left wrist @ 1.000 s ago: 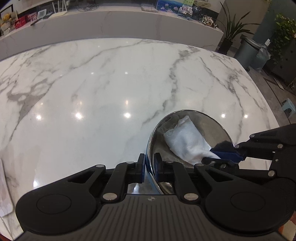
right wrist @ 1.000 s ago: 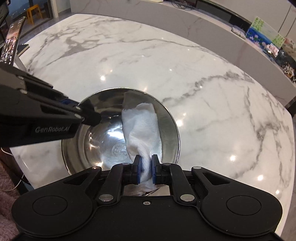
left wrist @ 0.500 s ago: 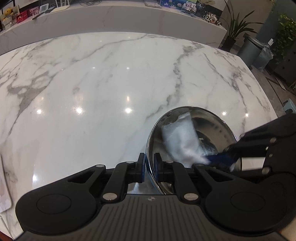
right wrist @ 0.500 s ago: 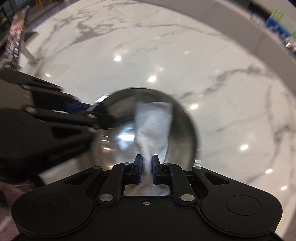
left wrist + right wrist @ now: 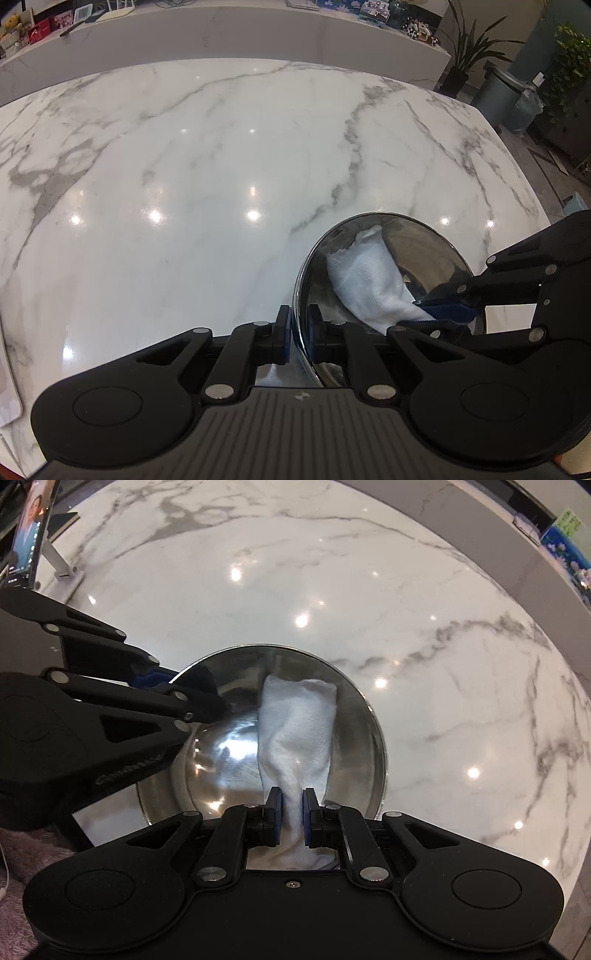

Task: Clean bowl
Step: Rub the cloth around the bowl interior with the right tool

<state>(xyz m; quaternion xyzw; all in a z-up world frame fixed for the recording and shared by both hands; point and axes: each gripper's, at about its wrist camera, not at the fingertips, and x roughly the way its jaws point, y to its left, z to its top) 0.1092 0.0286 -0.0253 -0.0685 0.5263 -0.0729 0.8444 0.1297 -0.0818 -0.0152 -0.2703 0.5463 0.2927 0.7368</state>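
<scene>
Bowl (image 5: 436, 254) of polished steel, resting on marble desk (image 5: 207, 177).
Left claw (image 5: 297, 334) clamped tight on near rim; right claw (image 5: 291, 818) pinched shut on white paper towel (image 5: 295, 727), draped down across inner wall and floor.

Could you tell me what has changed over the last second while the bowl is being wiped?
The right tool swept the paper towel across the inside of the bowl, towards its far wall. Nothing was grasped or released. The left tool stays clamped on the rim, and the bowl has not shifted.
</scene>
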